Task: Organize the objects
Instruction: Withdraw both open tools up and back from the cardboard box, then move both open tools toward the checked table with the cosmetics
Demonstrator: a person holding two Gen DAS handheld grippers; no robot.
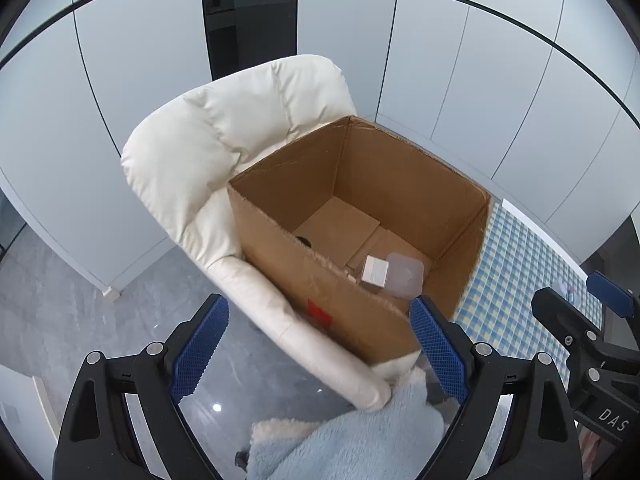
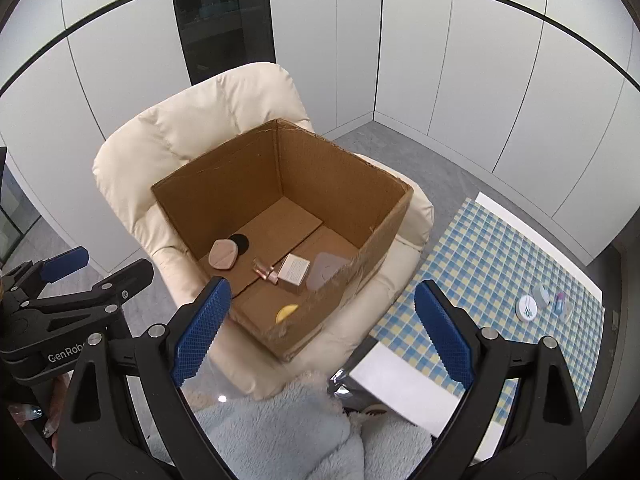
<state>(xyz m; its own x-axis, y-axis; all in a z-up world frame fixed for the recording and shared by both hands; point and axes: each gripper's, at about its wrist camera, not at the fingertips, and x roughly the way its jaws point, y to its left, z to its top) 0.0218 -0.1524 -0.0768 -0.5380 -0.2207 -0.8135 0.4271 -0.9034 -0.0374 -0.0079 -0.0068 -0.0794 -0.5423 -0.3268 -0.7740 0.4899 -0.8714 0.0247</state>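
Note:
An open cardboard box point(image 2: 372, 216) point(image 1: 280, 220) stands on a cream armchair point(image 2: 160, 140) point(image 1: 192, 148). Inside lie a pink compact point(image 2: 222, 255), a black disc point(image 2: 240, 242), a rose-gold bottle point(image 2: 265, 271), a small white carton point(image 2: 294, 270) point(image 1: 375, 271), a translucent lid point(image 2: 325, 270) point(image 1: 405, 276) and a yellow piece point(image 2: 286, 312). My left gripper point(image 1: 320, 356) is open and empty, in front of the box. My right gripper point(image 2: 322, 332) is open and empty, above the box's near corner. A white jar lid point(image 2: 527, 307) and small items point(image 2: 560, 304) lie on the checkered table.
A table with a blue-yellow checkered cloth point(image 2: 492, 256) point(image 1: 520, 264) stands right of the chair. A light blue fluffy fabric point(image 2: 280, 432) point(image 1: 352, 440) lies below the grippers. White cabinet panels point(image 2: 460, 72) line the back. The floor point(image 1: 80, 312) is grey.

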